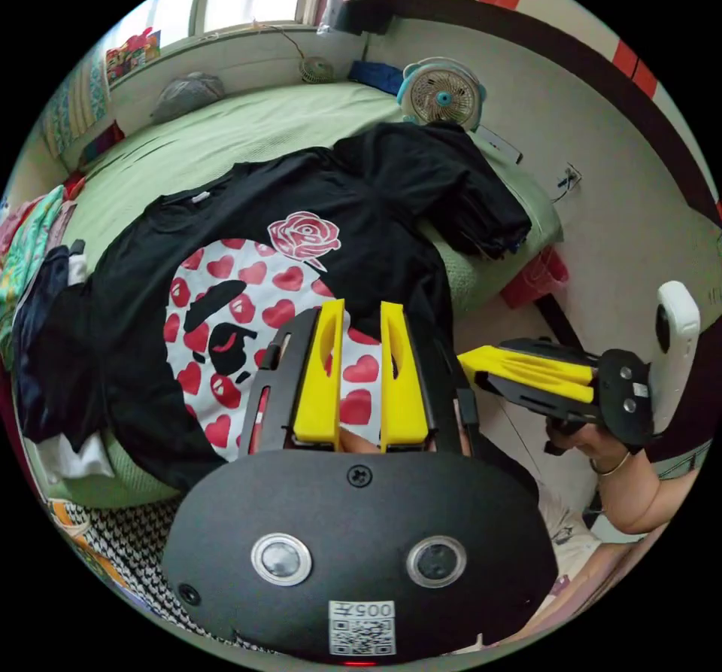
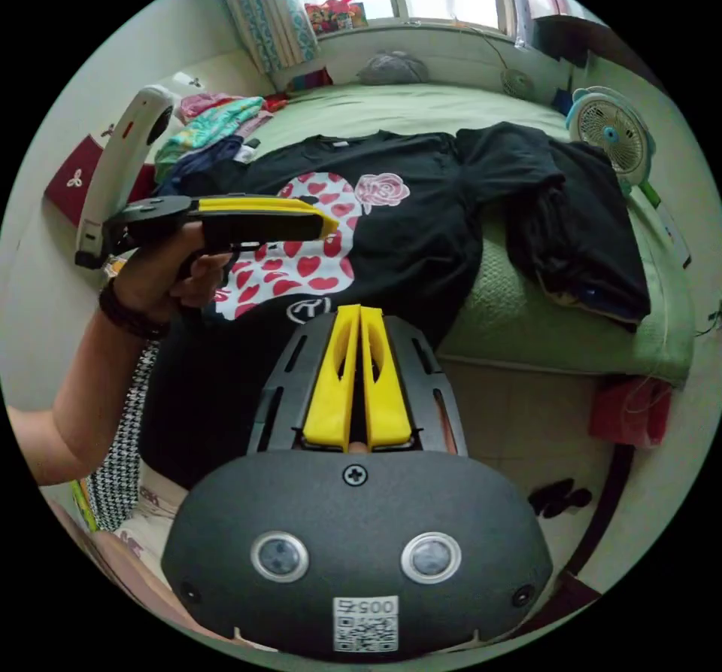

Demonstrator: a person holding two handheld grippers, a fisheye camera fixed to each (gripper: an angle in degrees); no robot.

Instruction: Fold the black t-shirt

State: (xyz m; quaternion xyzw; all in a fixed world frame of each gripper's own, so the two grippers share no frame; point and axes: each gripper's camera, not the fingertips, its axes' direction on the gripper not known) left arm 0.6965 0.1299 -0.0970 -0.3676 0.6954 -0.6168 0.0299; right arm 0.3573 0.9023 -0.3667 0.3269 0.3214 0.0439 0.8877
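The black t-shirt [image 1: 248, 250] lay spread flat, front up, on the green bed [image 1: 248, 126], its white print of red hearts and a pink rose facing the ceiling and its hem hanging over the near edge of the mattress. In the left gripper view the left gripper [image 1: 362, 311] hovered above the lower part of the print with a clear gap between its yellow jaws, released and gripping nothing. The right gripper [image 1: 470, 362] was off the bed's edge to the side of the shirt, held in a hand [image 1: 583, 439]. In the right gripper view the right gripper [image 2: 359, 314] had its jaws drawn together with only a thin slit between them, clenched on nothing, pointing at the shirt's hanging hem. A heap of dark clothes [image 2: 579, 228] lay beside the shirt's sleeve, near a small fan [image 2: 611, 134].
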